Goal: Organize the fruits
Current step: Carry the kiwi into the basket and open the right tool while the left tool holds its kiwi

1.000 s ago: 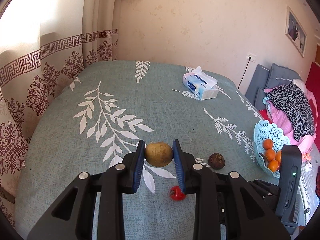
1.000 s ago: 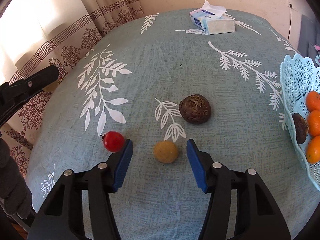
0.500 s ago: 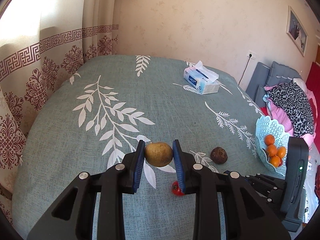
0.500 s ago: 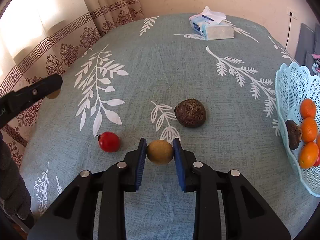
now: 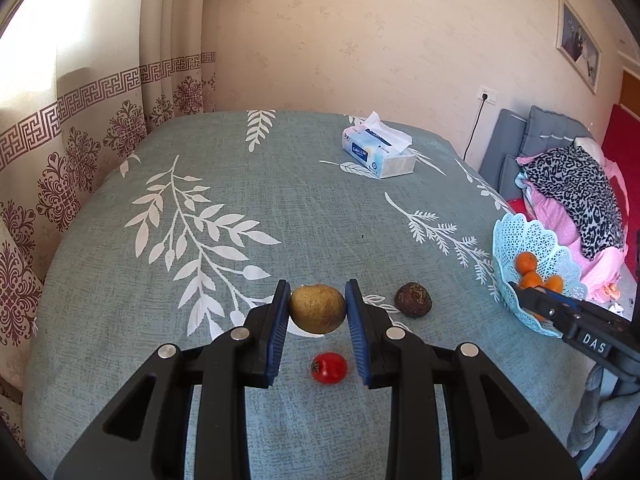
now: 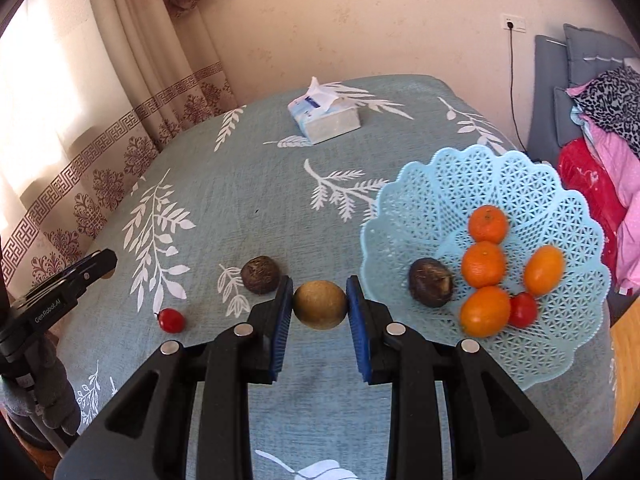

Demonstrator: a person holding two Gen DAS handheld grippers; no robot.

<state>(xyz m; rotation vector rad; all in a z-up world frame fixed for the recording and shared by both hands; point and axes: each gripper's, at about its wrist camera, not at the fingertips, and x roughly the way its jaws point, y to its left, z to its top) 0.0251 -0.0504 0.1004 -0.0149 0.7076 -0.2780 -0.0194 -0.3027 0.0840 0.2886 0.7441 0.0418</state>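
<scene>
Tongs on both sides are clamped — left tongs [image 5: 317, 309] hold one tan fruit [image 5: 317, 309], right tongs [image 6: 319, 305] another tan fruit [image 6: 319, 305] beside the basket [image 6: 420, 184].

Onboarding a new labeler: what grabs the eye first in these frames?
Both grippers are shut on yellow-brown round fruits: the left gripper over the teal tablecloth, the right gripper beside the blue lattice basket of oranges. A red tomato and a dark wrinkled fruit lie loose.

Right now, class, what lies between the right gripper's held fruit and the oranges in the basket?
In the right wrist view, a dark brown wrinkled fruit lies inside the blue basket, between them.
</scene>
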